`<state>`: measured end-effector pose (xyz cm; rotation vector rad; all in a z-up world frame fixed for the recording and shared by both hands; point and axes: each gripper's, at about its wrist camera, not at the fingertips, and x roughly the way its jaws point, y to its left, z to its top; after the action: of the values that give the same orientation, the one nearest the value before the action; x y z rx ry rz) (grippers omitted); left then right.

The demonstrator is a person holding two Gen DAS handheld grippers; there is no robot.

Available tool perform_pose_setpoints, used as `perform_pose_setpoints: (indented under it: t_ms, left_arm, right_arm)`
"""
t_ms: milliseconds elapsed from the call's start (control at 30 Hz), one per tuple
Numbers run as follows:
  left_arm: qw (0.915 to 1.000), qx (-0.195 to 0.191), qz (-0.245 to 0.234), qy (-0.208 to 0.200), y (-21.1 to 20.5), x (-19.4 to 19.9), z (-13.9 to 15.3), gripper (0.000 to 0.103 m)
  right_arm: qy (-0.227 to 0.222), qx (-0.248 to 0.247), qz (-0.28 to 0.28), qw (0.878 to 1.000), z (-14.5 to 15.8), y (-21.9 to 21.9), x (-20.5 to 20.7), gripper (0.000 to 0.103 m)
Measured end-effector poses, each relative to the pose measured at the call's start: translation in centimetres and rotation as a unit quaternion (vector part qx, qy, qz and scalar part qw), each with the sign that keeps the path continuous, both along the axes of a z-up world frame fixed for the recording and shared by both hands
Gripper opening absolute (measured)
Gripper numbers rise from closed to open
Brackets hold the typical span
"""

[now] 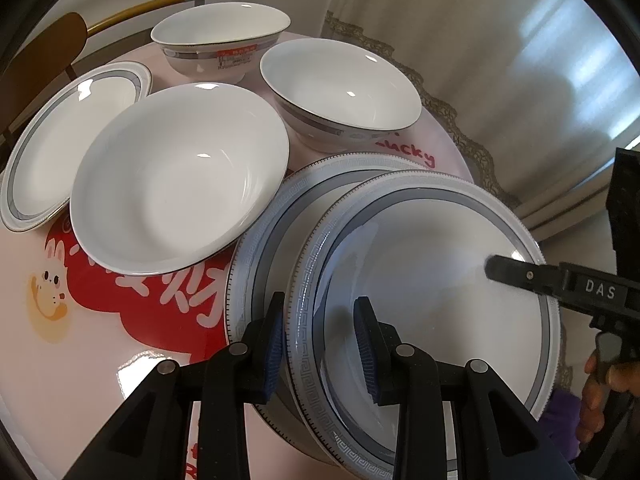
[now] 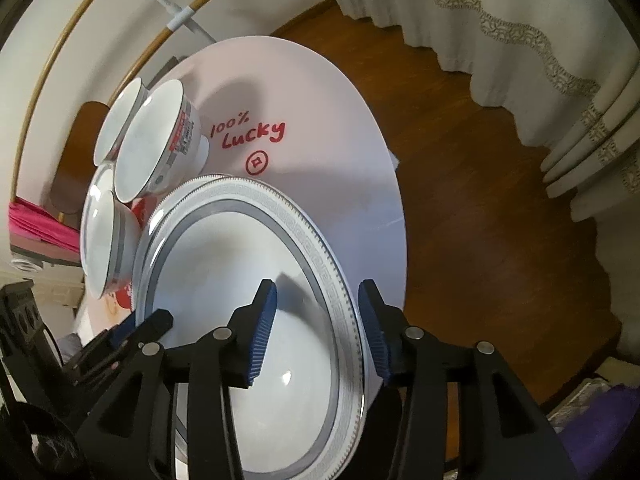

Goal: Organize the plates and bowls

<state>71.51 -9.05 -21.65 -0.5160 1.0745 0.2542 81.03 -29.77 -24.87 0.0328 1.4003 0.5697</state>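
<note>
A grey-patterned plate (image 1: 432,280) is held tilted above a second like plate (image 1: 264,240) on the round table (image 1: 100,340). My left gripper (image 1: 320,344) straddles its near rim, jaws open with the rim between the pads. My right gripper (image 2: 316,332) straddles the opposite rim (image 2: 340,320), jaws open too; its finger shows in the left wrist view (image 1: 520,276). A wide white bowl (image 1: 180,176), a rimmed plate (image 1: 52,148) and two footed bowls (image 1: 344,92) (image 1: 220,36) stand farther back.
The table carries a pink cloth with red print (image 2: 252,136). A wooden chair (image 1: 36,68) stands behind the table. Lace curtains (image 2: 520,20) hang over a wood floor (image 2: 480,180) to the right.
</note>
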Motion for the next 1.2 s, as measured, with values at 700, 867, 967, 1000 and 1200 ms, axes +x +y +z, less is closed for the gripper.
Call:
perform_pose_setpoints:
  t_ms: [700,867,967,1000,1200]
  left_arm:
    - [0.9998,-0.018,-0.001,0.002,-0.3,-1.0,0.3,0.034]
    - [0.9999,-0.013,-0.004,0.002,-0.6,-1.1,0.4,0.037]
    - [0.9999,-0.011,-0.006,-0.002,-0.9,-1.2,0.4,0.041]
    - [0.9999,-0.009,-0.007,-0.003,-1.0,-1.2,0.4,0.041]
    - [0.9996,0.023,-0.009,-0.014,-2.0,-1.6,0.3,0.041]
  right_arm:
    - [0.016,0.07,0.013,0.997,-1.6,0.5,1.5,0.043]
    - [0.009,0.068,0.014,0.998,-1.5,0.6,1.3,0.043]
    - [0.005,0.066,0.015,0.998,-1.4,0.7,1.2,0.043]
    - [0.002,0.067,0.016,0.998,-1.4,0.8,1.1,0.043]
    - [0.001,0.082,0.012,0.997,-1.5,0.0,1.0,0.042]
